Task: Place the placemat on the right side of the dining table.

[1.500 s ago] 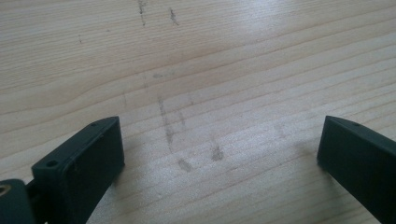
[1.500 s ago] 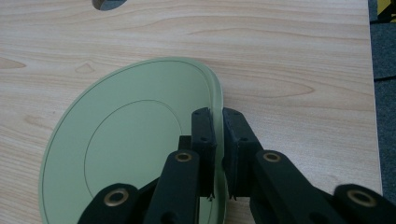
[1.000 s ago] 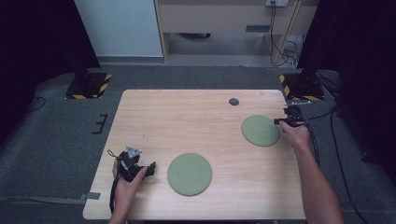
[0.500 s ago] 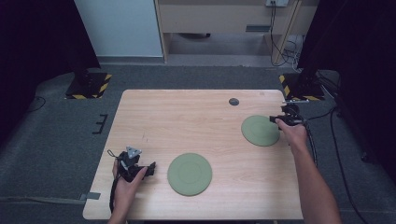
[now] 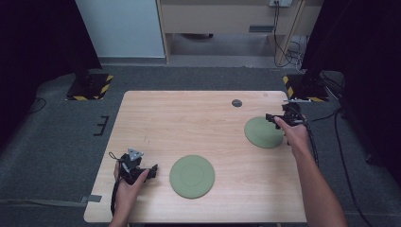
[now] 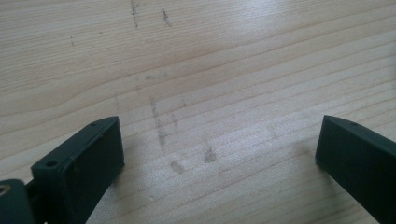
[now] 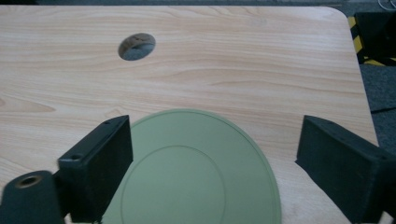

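A light wooden bench with rounded corners stands on grey carpet. Two flat, round green plates lie directly on its top, well apart. One plate sits near the front edge, about midway across. The other plate lies toward the right edge, farther back. A small round hole opens in the top near the back edge, behind the right plate. Faint grey scuff marks streak the bare wood at the front left.
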A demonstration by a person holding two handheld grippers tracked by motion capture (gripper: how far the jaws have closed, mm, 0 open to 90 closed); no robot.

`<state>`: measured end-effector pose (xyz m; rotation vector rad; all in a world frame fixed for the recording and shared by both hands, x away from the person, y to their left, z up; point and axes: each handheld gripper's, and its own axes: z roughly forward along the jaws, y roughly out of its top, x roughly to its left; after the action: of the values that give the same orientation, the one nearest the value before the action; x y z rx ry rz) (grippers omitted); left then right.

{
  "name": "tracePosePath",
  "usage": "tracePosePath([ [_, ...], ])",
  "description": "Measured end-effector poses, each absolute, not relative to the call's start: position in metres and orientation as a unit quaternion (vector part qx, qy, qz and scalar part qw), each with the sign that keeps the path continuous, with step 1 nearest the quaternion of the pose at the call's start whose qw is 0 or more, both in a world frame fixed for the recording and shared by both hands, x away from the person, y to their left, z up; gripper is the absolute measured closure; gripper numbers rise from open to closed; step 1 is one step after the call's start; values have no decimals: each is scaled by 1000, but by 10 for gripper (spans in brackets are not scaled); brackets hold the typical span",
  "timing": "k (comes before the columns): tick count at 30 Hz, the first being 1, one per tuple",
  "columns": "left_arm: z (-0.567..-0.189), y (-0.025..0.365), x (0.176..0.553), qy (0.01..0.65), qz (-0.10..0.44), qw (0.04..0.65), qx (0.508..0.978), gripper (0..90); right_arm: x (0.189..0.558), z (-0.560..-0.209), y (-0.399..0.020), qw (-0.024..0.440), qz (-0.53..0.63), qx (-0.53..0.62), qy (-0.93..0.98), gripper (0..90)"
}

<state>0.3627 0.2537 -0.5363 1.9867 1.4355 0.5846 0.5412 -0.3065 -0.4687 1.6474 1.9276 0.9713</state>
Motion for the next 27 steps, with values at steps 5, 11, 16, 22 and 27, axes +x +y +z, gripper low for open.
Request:
tracePosePath([
  [5,-536,254,362,542,221,306,751,2,539,-467,-300,219,349,585,699,82],
  [11,-536,254,362,541,221,307,751,2,535,-460,-291,230,355,574,701,75],
  [16,-536,254,361,541,220,306,752,2,529,-454,-283,235,360,565,704,76],
  [22,-536,254,360,539,220,307,753,2,522,-449,-278,237,363,559,707,78],
  [27,-536,254,360,539,219,307,753,2,516,-445,-275,241,368,556,705,75],
])
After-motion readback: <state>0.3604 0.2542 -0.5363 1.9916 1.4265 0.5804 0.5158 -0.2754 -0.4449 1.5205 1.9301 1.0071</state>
